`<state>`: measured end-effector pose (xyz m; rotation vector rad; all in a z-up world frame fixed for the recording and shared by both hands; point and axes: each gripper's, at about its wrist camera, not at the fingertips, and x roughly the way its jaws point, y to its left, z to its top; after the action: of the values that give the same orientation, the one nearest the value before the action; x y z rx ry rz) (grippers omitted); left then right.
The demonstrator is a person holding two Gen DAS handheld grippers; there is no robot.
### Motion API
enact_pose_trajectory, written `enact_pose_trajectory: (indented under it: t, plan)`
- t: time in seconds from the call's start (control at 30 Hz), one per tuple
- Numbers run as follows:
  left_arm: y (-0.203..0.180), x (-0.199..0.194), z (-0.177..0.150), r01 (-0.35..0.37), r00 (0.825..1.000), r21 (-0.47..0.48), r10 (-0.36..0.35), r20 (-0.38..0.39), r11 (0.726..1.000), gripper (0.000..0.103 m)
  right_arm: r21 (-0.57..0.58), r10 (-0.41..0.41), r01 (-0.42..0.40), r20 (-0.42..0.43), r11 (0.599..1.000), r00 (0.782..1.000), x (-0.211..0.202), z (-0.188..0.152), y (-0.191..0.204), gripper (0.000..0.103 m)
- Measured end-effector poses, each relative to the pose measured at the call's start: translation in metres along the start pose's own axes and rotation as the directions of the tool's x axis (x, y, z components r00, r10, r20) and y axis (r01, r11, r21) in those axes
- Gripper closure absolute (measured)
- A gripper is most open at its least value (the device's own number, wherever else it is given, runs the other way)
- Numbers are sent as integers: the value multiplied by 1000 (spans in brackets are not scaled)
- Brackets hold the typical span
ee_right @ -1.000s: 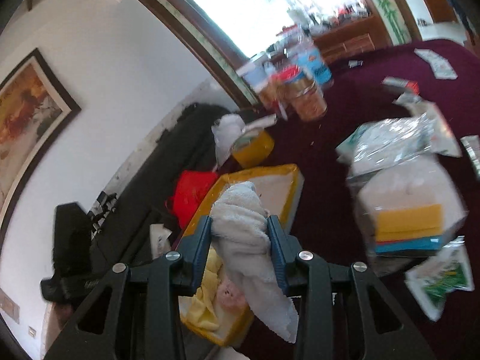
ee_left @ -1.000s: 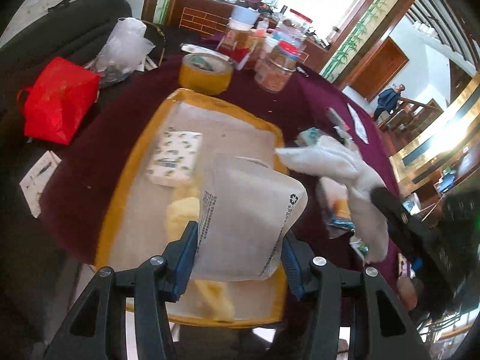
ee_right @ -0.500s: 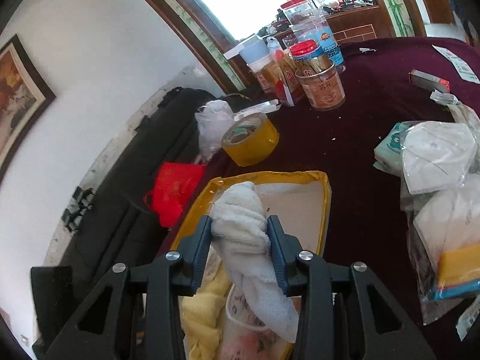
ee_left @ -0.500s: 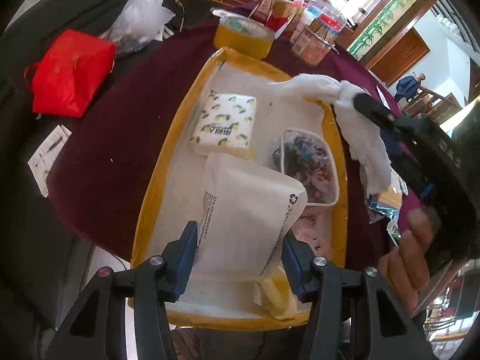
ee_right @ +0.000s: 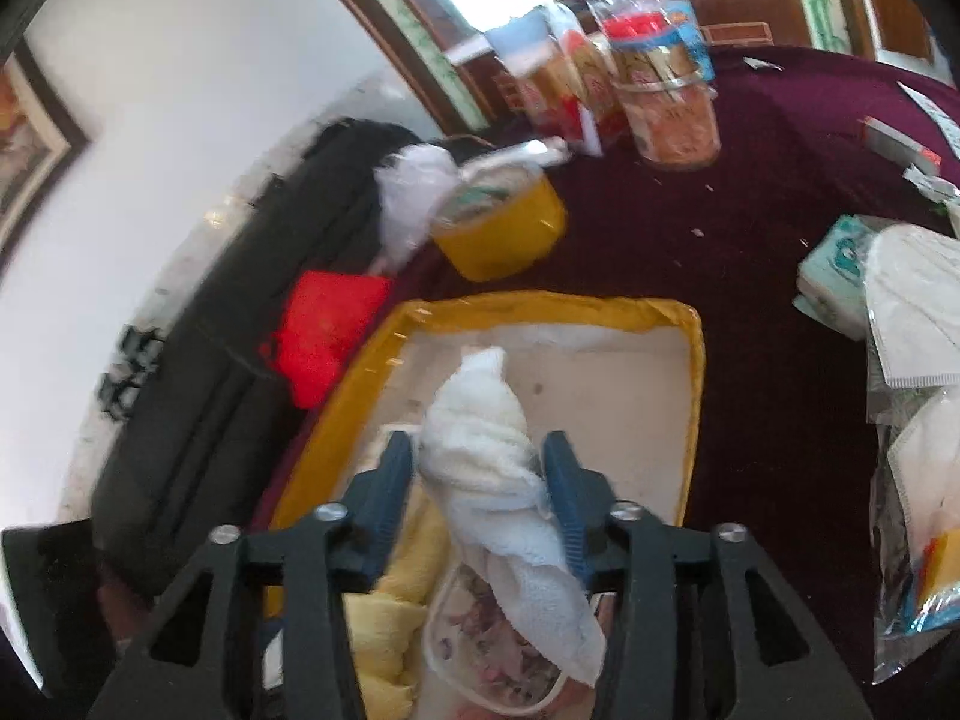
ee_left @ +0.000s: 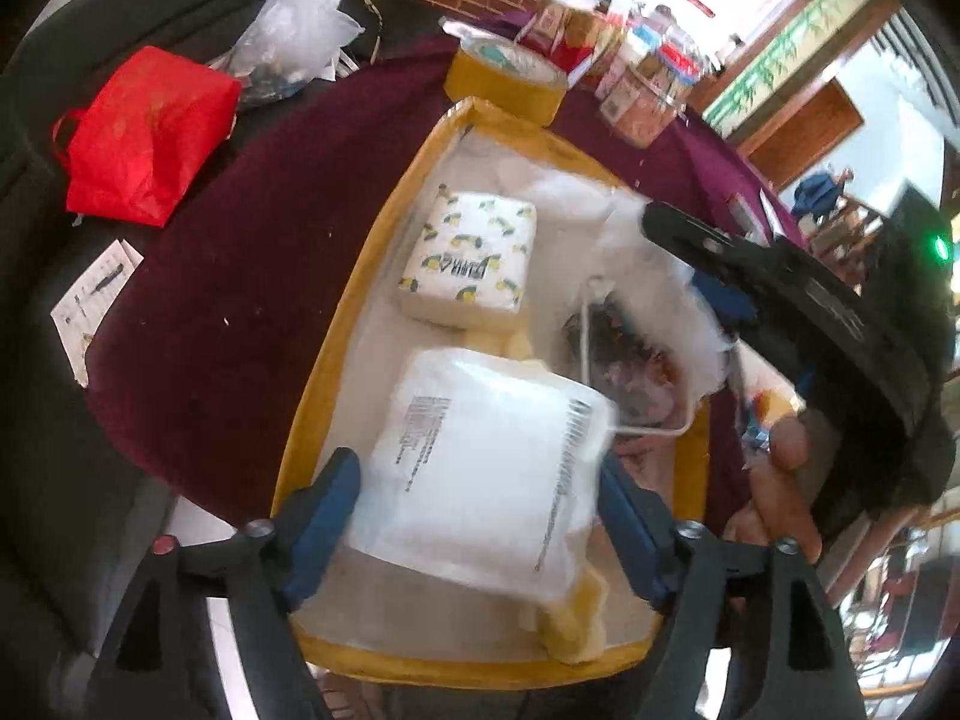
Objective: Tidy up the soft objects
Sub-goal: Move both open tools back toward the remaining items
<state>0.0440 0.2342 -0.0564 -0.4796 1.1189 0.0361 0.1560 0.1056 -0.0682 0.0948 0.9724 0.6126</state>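
A yellow-rimmed tray (ee_left: 372,228) lies on the maroon table; it also shows in the right wrist view (ee_right: 696,360). My left gripper (ee_left: 474,510) is shut on a white plastic pack (ee_left: 480,468) held just over the tray's near end. My right gripper (ee_right: 480,474) is shut on a white towel (ee_right: 480,438) above the tray; it shows in the left wrist view as a black tool (ee_left: 780,288) with the towel (ee_left: 660,294) hanging. In the tray lie a lemon-print tissue pack (ee_left: 468,258), a patterned pouch (ee_left: 630,360) and a yellow cloth (ee_right: 384,618).
A yellow tape roll (ee_left: 510,78) and jars (ee_right: 672,102) stand beyond the tray. A red bag (ee_left: 144,132) and a clear plastic bag (ee_left: 294,24) lie at the left. Packs of masks and tissues (ee_right: 900,300) lie at the right.
Both grippers have moved in lower over the tray. The towel now hangs over the tray's middle by the pouch, and the white pack sits lower at the near end.
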Motion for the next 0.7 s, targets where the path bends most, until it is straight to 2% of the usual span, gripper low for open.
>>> enact_pose_trajectory:
  t: [0.03, 0.2, 0.37, 0.43, 0.57, 0.7]
  plan:
    - [-2, -5, -1, -2, 1000, -11, 2, 21, 1000, 14, -7, 28, -28, 18, 1000, 999, -9, 0, 0, 35]
    - [-24, -25, -7, -33, 992, 38, 28, 126, 999, 12, -44, 82, -77, 104, 996, 991, -59, -9, 1, 30]
    - [-62, -49, -24, -22, 958, 97, -7, 288, 995, 8, -43, 133, -128, 159, 991, 978, -117, -40, -24, 26]
    - [-86, -48, -35, -5, 948, 148, -42, 316, 989, 6, -32, 129, -125, 181, 992, 975, -141, -55, -41, 25]
    - [-128, -34, -55, 46, 950, 252, -120, 290, 967, 5, 10, 78, -82, 193, 997, 978, -174, -78, -78, 24]
    - [-157, -16, -64, 130, 962, 260, -185, 201, 957, 5, 74, 25, -39, 180, 997, 983, -197, -101, -113, 24]
